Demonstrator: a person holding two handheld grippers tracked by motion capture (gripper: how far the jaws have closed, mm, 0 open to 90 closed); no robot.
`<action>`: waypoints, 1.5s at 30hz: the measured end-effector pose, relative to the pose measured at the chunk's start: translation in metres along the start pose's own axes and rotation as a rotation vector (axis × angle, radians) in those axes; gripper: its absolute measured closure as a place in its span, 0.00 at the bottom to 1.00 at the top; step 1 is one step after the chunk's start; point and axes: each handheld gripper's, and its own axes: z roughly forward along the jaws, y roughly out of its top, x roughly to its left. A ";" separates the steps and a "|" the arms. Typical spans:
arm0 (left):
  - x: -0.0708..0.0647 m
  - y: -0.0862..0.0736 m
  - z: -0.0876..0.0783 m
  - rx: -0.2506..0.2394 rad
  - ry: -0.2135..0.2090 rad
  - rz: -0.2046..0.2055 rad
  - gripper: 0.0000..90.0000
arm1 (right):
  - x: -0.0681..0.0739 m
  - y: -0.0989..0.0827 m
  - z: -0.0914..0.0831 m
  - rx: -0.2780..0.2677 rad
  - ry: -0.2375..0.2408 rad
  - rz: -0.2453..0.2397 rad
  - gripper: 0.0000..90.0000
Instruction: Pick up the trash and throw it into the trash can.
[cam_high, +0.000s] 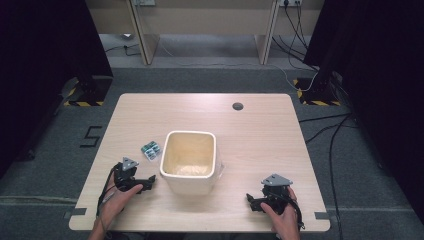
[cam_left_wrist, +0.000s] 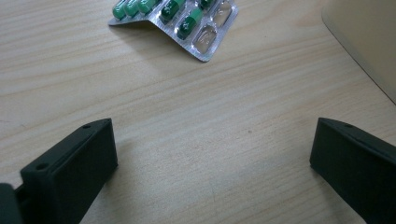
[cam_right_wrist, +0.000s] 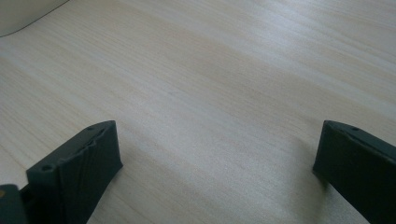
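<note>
A cream square bin stands on the wooden table near its front middle. A blister pack of green capsules lies flat just left of the bin; the left gripper view has the pack at the top, bent, with some empty pockets. My left gripper rests on the table in front of the pack, jaws wide open over bare wood. My right gripper sits at the bin's front right, also open on bare wood.
A small round grommet is set in the table's far side. The bin's corner shows at the upper right of the left gripper view. Cables trail on the floor right of the table.
</note>
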 end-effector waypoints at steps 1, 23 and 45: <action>0.000 0.000 0.000 0.000 0.000 0.000 0.00 | 0.000 0.000 0.000 -0.001 0.000 -0.001 0.00; 0.006 0.007 -0.004 -0.053 -0.015 -0.060 0.16 | 0.000 0.000 0.000 -0.001 0.001 -0.002 0.01; 0.005 0.048 0.034 -0.040 0.021 -0.124 0.16 | 0.000 0.000 0.000 -0.001 0.002 -0.005 0.01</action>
